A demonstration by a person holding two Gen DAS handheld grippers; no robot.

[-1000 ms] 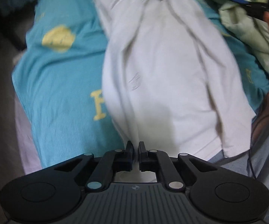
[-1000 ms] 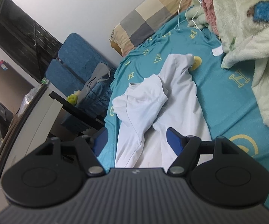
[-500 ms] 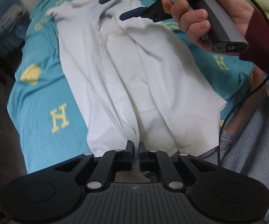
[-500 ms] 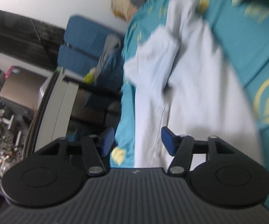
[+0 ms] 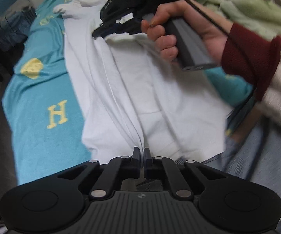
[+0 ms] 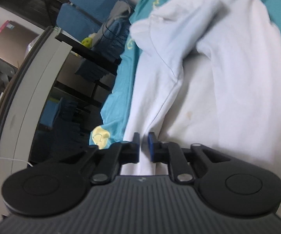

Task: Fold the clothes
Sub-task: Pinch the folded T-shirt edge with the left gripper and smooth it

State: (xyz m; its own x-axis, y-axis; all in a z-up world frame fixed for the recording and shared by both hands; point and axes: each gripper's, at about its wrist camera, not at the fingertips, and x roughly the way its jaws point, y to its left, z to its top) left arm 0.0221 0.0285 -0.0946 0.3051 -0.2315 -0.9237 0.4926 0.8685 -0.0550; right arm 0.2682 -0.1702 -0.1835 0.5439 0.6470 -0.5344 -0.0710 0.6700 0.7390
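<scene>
Two claws, left claw (image 5: 142, 152), right claw (image 6: 144, 138), pinching one white shirt (image 5: 140, 89)

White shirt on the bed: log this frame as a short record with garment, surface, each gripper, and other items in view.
garment: white shirt, lying lengthwise on the bed, creased
surface: teal bedsheet with yellow letters
left gripper: shut on the shirt's near edge, cloth bunched into the pinch
right gripper: jaws have just been closing, now shut on a fold of the shirt
right hand: grips the gripper handle above the shirt
other: green fleece blanket at the far right
</scene>
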